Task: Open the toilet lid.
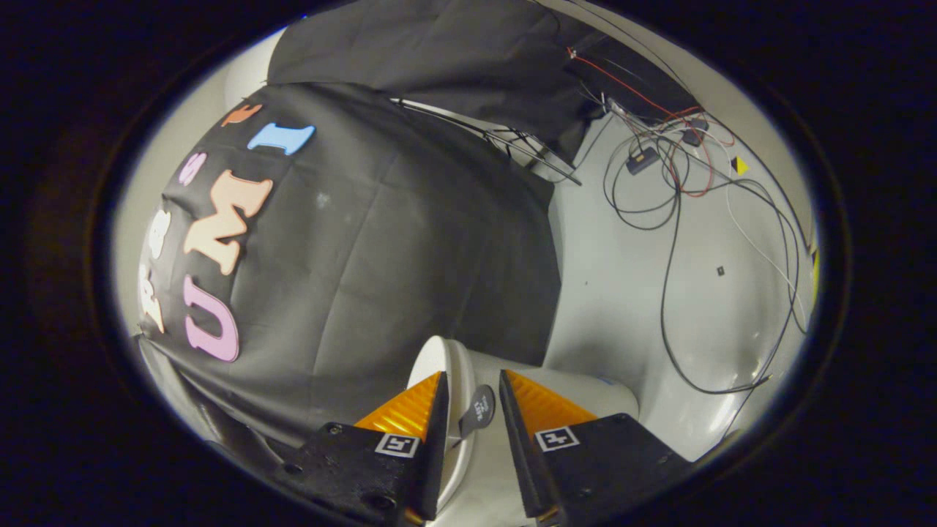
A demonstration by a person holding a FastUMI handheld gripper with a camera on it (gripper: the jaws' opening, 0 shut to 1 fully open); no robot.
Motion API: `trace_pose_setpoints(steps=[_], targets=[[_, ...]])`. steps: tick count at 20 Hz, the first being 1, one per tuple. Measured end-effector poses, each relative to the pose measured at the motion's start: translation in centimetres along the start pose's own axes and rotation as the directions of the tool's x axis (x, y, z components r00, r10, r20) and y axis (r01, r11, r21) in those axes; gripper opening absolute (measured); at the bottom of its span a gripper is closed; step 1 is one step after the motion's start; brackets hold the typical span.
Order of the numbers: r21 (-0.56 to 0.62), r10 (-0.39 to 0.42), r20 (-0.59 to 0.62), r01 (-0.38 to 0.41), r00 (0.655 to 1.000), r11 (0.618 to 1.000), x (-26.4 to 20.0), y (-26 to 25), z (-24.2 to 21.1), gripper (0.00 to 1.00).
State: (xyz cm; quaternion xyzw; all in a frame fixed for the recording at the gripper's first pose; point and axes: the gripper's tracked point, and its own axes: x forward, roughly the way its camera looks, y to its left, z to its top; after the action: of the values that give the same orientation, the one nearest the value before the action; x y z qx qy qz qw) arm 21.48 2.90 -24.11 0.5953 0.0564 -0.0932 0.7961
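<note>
The white toilet lid (448, 366) stands raised on edge against the black cloth wall, with its curved rim running down between my fingers. A small dark tab (477, 411) sticks out from the lid's rim in the gap. My gripper (473, 388) is open around that rim. The left finger (410, 413) lies against the lid's outer face. The right finger (538, 406) stands a little off the rim, over the white toilet body (585, 399) just beyond it.
A black cloth wall (381, 241) hangs close behind the lid. To the right lies a pale floor (622, 293) with several loose black, red and white cables (670, 219) trailing across it and a small black box (643, 159) farther off.
</note>
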Motion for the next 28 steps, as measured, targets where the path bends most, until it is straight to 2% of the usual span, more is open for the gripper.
trace_pose_setpoints(steps=[5, 9, 13, 14, 17, 22, 28], targets=[[0.075, -0.014, -0.068, 0.019, 0.998, 0.997, 1.6, -0.9, -1.4, 0.43], [0.105, 0.010, -0.140, 0.005, 0.990, 0.994, 2.8, -1.1, -2.3, 0.43], [0.154, 0.076, -0.244, -0.038, 0.967, 0.987, 3.8, 0.2, -3.8, 0.31], [0.140, 0.086, -0.256, -0.051, 0.963, 0.989, 4.2, 0.5, -4.0, 0.25], [0.072, 0.050, -0.295, -0.030, 0.954, 0.997, 4.3, 0.6, -4.7, 0.18], [0.057, 0.072, -0.294, -0.058, 0.953, 0.997, 4.1, 1.5, -4.6, 0.07], [-0.055, 0.119, -0.262, -0.138, 0.958, 0.989, 3.0, 5.4, -3.9, 0.06]])
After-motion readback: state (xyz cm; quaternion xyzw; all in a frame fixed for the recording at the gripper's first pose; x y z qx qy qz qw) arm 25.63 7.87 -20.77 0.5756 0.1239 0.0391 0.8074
